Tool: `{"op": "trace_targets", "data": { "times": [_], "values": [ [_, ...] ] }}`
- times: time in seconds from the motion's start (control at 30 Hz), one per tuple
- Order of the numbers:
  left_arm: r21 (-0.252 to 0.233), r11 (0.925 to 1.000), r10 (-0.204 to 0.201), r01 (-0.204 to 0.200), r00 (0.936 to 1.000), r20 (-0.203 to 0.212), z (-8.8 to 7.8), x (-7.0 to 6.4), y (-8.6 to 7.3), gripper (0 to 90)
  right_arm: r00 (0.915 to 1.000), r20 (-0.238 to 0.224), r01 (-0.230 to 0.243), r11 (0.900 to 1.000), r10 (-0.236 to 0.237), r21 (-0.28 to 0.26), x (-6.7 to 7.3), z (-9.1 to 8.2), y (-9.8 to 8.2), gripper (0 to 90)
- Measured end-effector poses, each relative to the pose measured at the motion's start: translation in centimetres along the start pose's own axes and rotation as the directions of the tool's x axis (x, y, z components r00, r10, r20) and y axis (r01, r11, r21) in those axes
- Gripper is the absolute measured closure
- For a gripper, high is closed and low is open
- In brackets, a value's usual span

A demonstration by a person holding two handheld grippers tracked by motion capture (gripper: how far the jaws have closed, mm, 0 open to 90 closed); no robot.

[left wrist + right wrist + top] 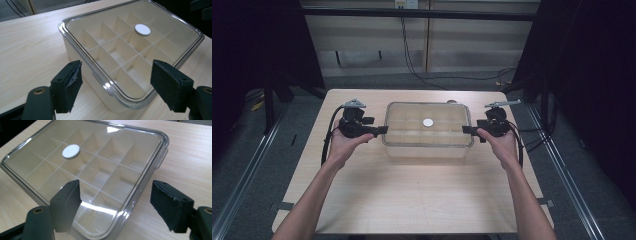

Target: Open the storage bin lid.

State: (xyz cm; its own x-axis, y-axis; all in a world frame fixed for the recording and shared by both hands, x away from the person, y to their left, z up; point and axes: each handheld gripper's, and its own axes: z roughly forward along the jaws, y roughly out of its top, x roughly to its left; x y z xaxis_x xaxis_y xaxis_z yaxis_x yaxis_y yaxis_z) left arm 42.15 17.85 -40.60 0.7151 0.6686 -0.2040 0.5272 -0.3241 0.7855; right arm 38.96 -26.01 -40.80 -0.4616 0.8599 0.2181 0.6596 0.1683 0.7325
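Observation:
A cream box (pixel 428 148) with several inner compartments stands mid-table under a clear lid (pixel 402 125) that carries a white round disc (pixel 428 122). My left gripper (pixel 382 130) is at the box's left end, jaws open and straddling the lid's near corner (pixel 130 101) without touching it. My right gripper (pixel 468 130) is at the right end, also open, with the lid's edge (pixel 140 192) between its jaws and no contact. The disc (pixel 142 29) sits on the lid's middle (pixel 71 151). All compartments look empty.
The light wooden table (pixel 412 195) spreads wide in front of the box. A small latch tab (pixel 163 155) juts from the lid's side. Dark floor, cables and black curtains surround the table; metal rails run along both sides.

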Motion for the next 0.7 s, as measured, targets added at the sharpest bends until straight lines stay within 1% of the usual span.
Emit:
{"op": "trace_targets", "data": {
  "times": [0.03, 0.07, 0.1, 0.13, 0.17, 0.23, 0.27, 0.33, 0.37, 0.4, 0.43, 0.5, 0.53, 0.57, 0.63, 0.67, 0.7],
  "values": [
    [0.004, 1.0000, -0.004, 0.004, 1.0000, -0.001, 0.5, 0.2, -0.1, 24.1, 0.9999, 0.003, -0.010, 1.000, 0.010, 0.004, -0.3, 0.3, 0.0, 21.2],
    [0.004, 1.0000, -0.004, 0.004, 1.0000, -0.001, 0.5, 0.2, -0.1, 23.5, 0.9999, 0.003, -0.010, 1.000, 0.010, 0.004, -0.3, 0.3, 0.0, 21.2],
    [0.027, 0.9996, -0.008, 0.008, 1.0000, -0.002, 1.1, 0.4, -0.3, 23.1, 0.9998, -0.001, -0.022, 1.000, 0.022, 0.018, -0.5, 0.7, -0.1, 20.9],
    [0.027, 0.9996, -0.008, 0.008, 1.0000, -0.002, 1.1, 0.4, -0.3, 21.6, 0.9998, -0.001, -0.022, 1.000, 0.022, 0.018, -0.5, 0.7, -0.1, 20.9],
    [0.039, 0.9992, -0.008, 0.007, 1.0000, 0.003, 1.5, 0.5, -0.4, 20.7, 0.9999, 0.005, -0.016, 0.999, 0.016, 0.031, -0.5, 1.2, -0.2, 21.0],
    [0.053, 0.9986, -0.005, 0.004, 1.0000, 0.008, 1.8, 0.6, -0.5, 19.7, 0.9998, -0.008, -0.019, 0.999, 0.019, 0.038, -0.5, 1.5, -0.3, 20.9],
    [0.053, 0.9986, -0.005, 0.004, 1.0000, 0.008, 1.8, 0.6, -0.5, 19.1, 0.9998, -0.012, -0.017, 0.999, 0.018, 0.042, -0.5, 1.6, -0.3, 20.8],
    [0.058, 0.9982, -0.017, 0.017, 0.9999, 0.001, 2.2, 0.7, -0.7, 19.0, 0.9997, -0.015, -0.020, 0.999, 0.021, 0.042, -0.4, 1.7, -0.3, 20.1],
    [0.066, 0.9976, -0.023, 0.023, 0.9997, 0.002, 2.5, 0.8, -0.8, 18.6, 0.9996, -0.016, -0.024, 0.999, 0.024, 0.046, -0.5, 2.0, -0.3, 16.8],
    [0.066, 0.9976, -0.023, 0.023, 0.9997, 0.002, 2.5, 0.8, -0.8, 18.4, 0.9996, -0.016, -0.024, 0.999, 0.024, 0.046, -0.5, 2.0, -0.3, 16.8],
    [0.071, 0.9972, -0.026, 0.025, 0.9996, 0.012, 2.9, 0.8, -0.9, 18.0, 0.9995, -0.021, -0.023, 0.998, 0.024, 0.058, -0.5, 2.4, -0.3, 16.5],
    [0.076, 0.9968, -0.025, 0.025, 0.9997, 0.005, 3.1, 0.7, -0.9, 18.0, 0.9995, -0.022, -0.023, 0.998, 0.024, 0.064, -0.5, 2.5, -0.3, 16.5],
    [0.078, 0.9967, -0.021, 0.021, 0.9998, 0.007, 3.2, 0.7, -1.0, 18.0, 0.9997, -0.014, -0.021, 0.997, 0.022, 0.068, -0.5, 2.7, -0.3, 16.3],
    [0.080, 0.9963, -0.032, 0.031, 0.9995, 0.010, 3.4, 0.8, -0.9, 18.1, 0.9995, -0.018, -0.025, 0.997, 0.026, 0.073, -0.4, 2.9, -0.4, 15.7],
    [0.076, 0.9965, -0.036, 0.036, 0.9993, 0.006, 3.6, 0.7, -0.9, 18.1, 0.9994, -0.019, -0.027, 0.997, 0.029, 0.073, -0.5, 3.1, -0.4, 15.8],
    [0.084, 0.9962, -0.024, 0.024, 0.9997, 0.007, 3.6, 0.7, -0.9, 18.1, 0.9993, -0.022, -0.029, 0.997, 0.031, 0.074, -0.5, 3.2, -0.3, 15.7],
    [0.077, 0.9968, -0.021, 0.021, 0.9998, -0.001, 3.9, 0.4, -0.8, 17.5, 0.9993, -0.021, -0.030, 0.997, 0.032, 0.075, -0.5, 3.5, -0.3, 13.8]
  ]
}}
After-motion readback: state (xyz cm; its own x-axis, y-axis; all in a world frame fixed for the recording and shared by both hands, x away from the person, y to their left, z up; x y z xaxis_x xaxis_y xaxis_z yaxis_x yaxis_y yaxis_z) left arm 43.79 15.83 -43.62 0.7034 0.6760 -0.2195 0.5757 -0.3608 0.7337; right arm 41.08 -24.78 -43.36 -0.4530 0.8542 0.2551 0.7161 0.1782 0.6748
